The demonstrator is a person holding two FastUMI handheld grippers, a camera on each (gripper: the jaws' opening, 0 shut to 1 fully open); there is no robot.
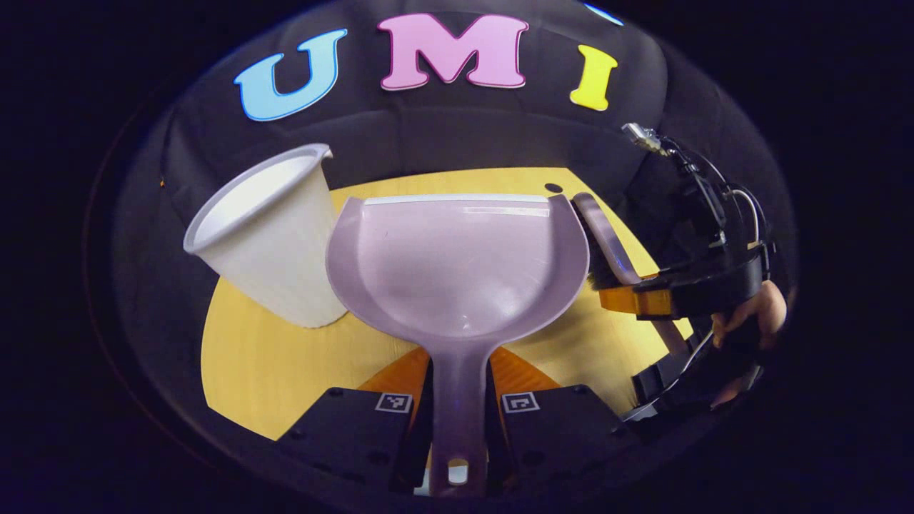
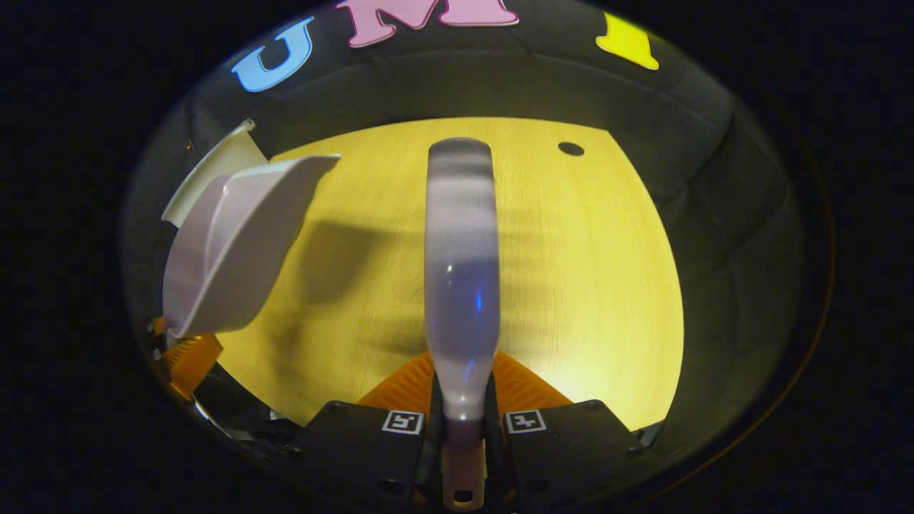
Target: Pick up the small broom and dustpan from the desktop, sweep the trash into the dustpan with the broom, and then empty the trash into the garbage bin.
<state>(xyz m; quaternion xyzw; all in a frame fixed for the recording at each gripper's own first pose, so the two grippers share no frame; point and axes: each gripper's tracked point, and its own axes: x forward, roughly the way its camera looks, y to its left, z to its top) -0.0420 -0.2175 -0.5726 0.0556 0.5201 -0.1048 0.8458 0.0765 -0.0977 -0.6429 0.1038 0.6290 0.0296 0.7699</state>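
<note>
My left gripper (image 1: 457, 385) is shut on the handle of the pale lilac dustpan (image 1: 457, 264), which is held above the yellow desktop (image 1: 271, 357) with its pan facing up. No trash shows inside the pan. My right gripper (image 2: 463, 400) is shut on the handle of the small broom (image 2: 460, 264), whose back points forward over the desktop (image 2: 585, 285). In the left gripper view the broom (image 1: 603, 235) and the right gripper (image 1: 643, 296) sit just right of the pan. The dustpan (image 2: 228, 250) shows at the left of the right gripper view.
A white plastic garbage bin (image 1: 271, 235) stands on the desktop just left of the dustpan, its open mouth tilted in view; its rim (image 2: 214, 168) peeks out behind the pan. A small dark hole (image 2: 570, 148) marks the far right of the desktop. A hand (image 1: 750, 314) holds the right gripper.
</note>
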